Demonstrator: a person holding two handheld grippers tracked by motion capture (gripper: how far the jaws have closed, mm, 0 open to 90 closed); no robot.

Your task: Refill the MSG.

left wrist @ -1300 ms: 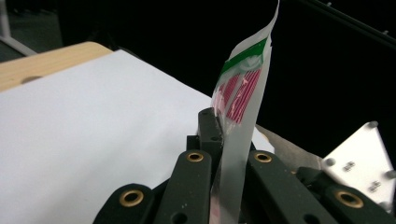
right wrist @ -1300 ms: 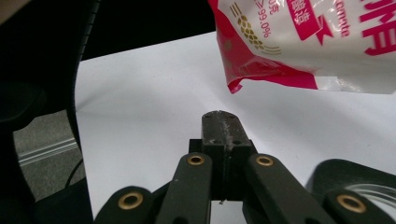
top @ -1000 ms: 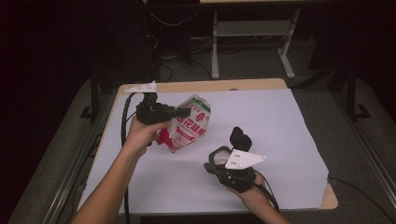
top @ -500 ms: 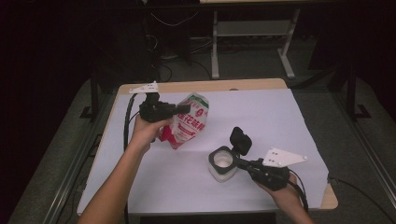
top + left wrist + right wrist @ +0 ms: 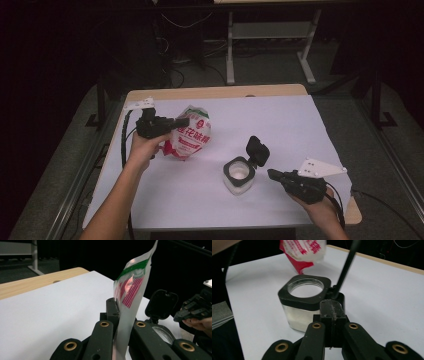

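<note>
**While 2 grippers work, a white sheet covers the table**

Where the pale wooden table [image 5: 210, 92] stands on grey floor [image 5: 380, 105], left gripper [image 5: 184, 121] pinches the red-and-white plastic pouch [image 5: 190, 137]; right gripper [image 5: 272, 174], clenched empty, sits beside the square clear jar [image 5: 239, 175].

Bag [image 5: 192, 136] left of jar [image 5: 238, 175] on white sheet [image 5: 280, 130]; sheet over table [image 5: 210, 92]; jar lid [image 5: 257, 150] upright behind jar.

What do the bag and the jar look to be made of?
Bag: thin glossy plastic film, probably; it creases, shines and lets light through in the left gripper view. Jar: clear body, glass or hard plastic, with a matte black collar and flip lid, likely plastic.
</note>
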